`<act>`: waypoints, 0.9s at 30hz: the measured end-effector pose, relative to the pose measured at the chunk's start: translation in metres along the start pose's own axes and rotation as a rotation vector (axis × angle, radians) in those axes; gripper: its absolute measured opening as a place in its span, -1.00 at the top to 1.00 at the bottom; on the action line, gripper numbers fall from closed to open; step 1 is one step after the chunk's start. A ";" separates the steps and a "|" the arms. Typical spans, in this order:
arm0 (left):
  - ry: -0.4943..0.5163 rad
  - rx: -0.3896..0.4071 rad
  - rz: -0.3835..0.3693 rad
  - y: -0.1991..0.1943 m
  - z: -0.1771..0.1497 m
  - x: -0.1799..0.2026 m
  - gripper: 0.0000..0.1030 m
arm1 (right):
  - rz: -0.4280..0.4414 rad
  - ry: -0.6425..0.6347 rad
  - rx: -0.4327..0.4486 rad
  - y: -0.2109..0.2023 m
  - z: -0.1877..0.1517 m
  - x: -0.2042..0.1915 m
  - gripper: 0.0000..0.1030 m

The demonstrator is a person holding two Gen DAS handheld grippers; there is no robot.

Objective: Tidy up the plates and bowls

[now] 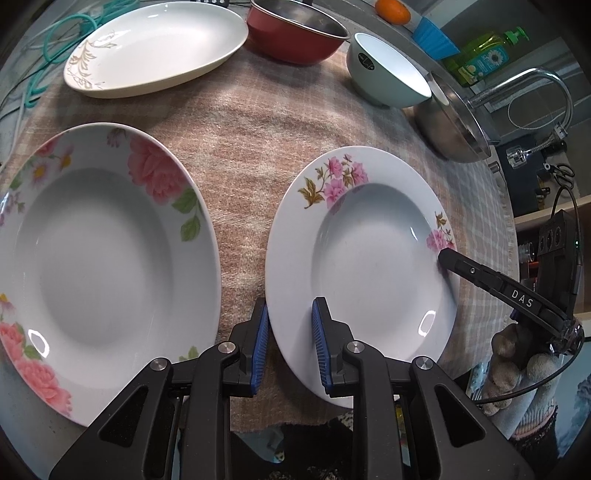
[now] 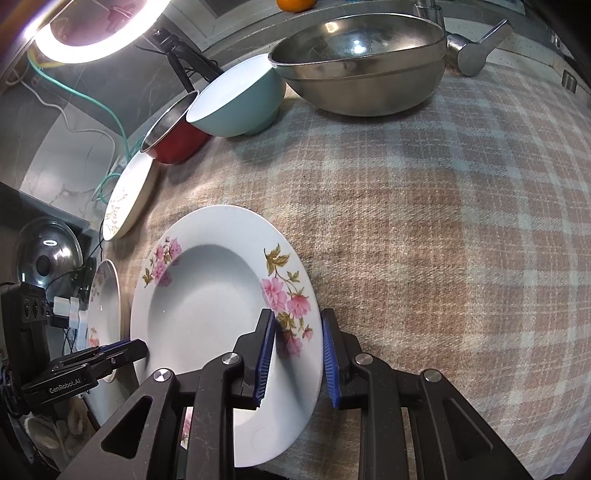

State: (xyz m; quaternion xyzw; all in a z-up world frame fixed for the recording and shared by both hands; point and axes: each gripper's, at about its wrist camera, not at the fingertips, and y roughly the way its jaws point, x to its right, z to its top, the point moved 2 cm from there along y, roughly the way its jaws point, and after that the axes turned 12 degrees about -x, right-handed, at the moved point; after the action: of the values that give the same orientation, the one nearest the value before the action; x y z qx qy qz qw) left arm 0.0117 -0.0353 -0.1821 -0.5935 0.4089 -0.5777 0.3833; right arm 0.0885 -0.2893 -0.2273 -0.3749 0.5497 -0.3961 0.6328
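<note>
Plate (image 1: 369, 258) with pink sprigs lying near the middle of the checked cloth (image 2: 424, 221), near edge jutting past the cloth's near border. Clamped on its near-left rim by the left gripper (image 1: 289, 306): one blue pad outside the edge, the other inside on the white slope, the gap narrow. Clamped the same way on its right rim by the right gripper (image 2: 297, 314), one pad over the flowers, the other just beyond the edge; gloved hand (image 1: 517, 369) behind it at the right. Cannot tell whether lifted or resting.

Just left of the plate, apart from it: larger rose plate (image 1: 103, 258), flat on the cloth, reaching over the near-left border.

Far left: oval plate (image 1: 159, 44) with a gold leaf pattern. To its right along the far side, a red pot (image 1: 295, 40), then a pale blue bowl (image 1: 384, 74) tipped against a steel bowl (image 2: 362, 74) at the far right.

Beyond the cloth: an orange (image 1: 393, 11), a green soap bottle (image 1: 484, 55), a tap (image 1: 535, 85). Ring light (image 2: 92, 37) glowing at the far left.
</note>
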 end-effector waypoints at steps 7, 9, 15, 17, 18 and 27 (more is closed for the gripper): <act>0.002 0.001 0.001 0.000 -0.001 0.000 0.58 | -0.002 -0.002 0.001 0.000 0.001 0.001 0.56; 0.003 0.002 0.002 0.000 -0.001 0.000 0.58 | -0.003 -0.002 0.001 0.000 0.001 0.001 0.56; 0.006 0.003 0.005 0.000 -0.001 0.001 0.58 | -0.008 -0.006 0.001 0.000 0.000 0.001 0.56; 0.006 0.004 0.006 0.000 -0.001 0.001 0.58 | -0.013 -0.009 0.001 0.000 0.000 0.001 0.56; 0.006 0.004 0.005 0.000 -0.001 0.000 0.58 | -0.014 -0.010 0.001 0.000 0.000 0.000 0.56; 0.011 0.004 0.010 0.000 0.000 0.001 0.58 | -0.022 -0.012 -0.007 0.001 -0.005 -0.003 0.56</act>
State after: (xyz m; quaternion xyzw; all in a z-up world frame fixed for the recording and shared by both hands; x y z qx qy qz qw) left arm 0.0116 -0.0366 -0.1817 -0.5875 0.4126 -0.5798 0.3852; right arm 0.0830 -0.2867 -0.2277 -0.3855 0.5433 -0.3987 0.6303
